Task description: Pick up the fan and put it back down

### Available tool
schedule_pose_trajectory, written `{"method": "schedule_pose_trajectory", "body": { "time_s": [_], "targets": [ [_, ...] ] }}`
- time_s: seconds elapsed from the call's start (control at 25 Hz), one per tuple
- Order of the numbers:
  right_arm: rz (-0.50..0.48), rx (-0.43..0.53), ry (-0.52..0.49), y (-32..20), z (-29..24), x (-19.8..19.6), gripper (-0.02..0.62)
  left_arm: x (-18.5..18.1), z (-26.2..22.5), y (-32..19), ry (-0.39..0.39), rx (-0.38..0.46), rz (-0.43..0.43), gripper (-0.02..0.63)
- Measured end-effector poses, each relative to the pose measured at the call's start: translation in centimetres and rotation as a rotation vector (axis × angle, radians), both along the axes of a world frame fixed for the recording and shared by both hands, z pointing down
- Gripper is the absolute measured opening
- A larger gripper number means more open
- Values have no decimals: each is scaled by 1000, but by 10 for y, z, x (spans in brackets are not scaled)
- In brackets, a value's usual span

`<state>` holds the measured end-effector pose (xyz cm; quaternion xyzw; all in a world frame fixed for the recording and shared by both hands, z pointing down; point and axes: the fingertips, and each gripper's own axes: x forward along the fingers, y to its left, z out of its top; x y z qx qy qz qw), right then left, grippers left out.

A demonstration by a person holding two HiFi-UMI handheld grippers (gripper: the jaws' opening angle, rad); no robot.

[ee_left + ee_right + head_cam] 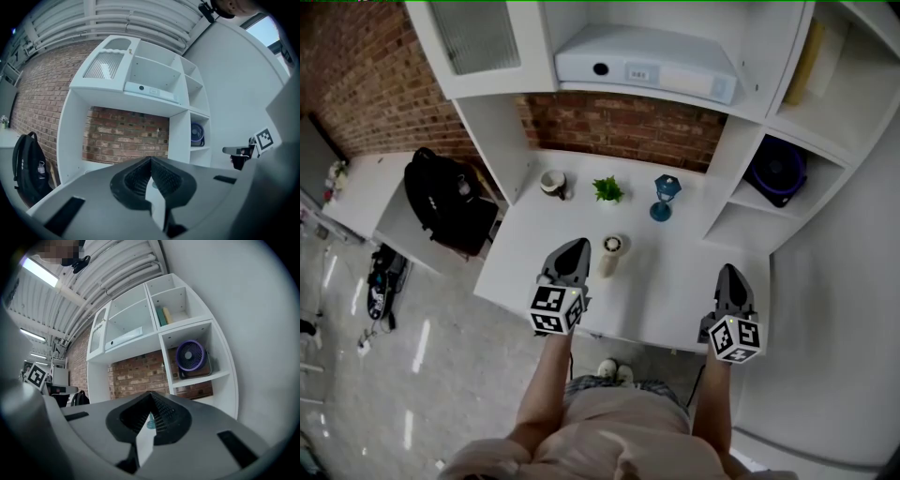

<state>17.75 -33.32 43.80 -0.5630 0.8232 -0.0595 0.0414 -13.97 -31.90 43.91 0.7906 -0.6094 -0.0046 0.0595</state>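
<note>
The purple fan (778, 171) stands upright in the lower cubby of the white shelf unit (741, 220), at the right of the head view. It is well apart from both claws. Its grille faces outwards in the right gripper view (191, 356).

The left claw (573, 248) is pressed together with nothing in it, low over the bench (675, 281). The right claw (729, 270) is also tip to tip and empty, at the bench's lower right edge.

A fan standing on its shelf with both claws empty fits two stages: the time ahead of the lift, or the time after the fan is set down again. The frames do not settle which.

In my judgement, care here means keeping both claws level and clear of the mug (553, 183), the plant (607, 189) and the blue goblet (664, 195) along the bench's back. The cubby is narrow, so its side walls and upper board leave little room around the fan's round housing.
</note>
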Motion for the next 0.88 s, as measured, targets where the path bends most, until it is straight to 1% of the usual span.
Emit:
{"method": "schedule_pose_trajectory", "body": {
  "time_s": [0.12,0.28,0.56,0.88],
  "targets": [
    [25,2,6,0,1,6,15,-1,2,0,-2,-1,6,28],
    [42,-18,-2,1,9,13,14,1,6,0,1,-8,13,28],
    [35,-28,17,1,10,14,15,4,7,-4,6,-15,24,28],
    [29,-35,16,1,10,12,14,2,10,-3,19,-25,26,28]
  ]
}}
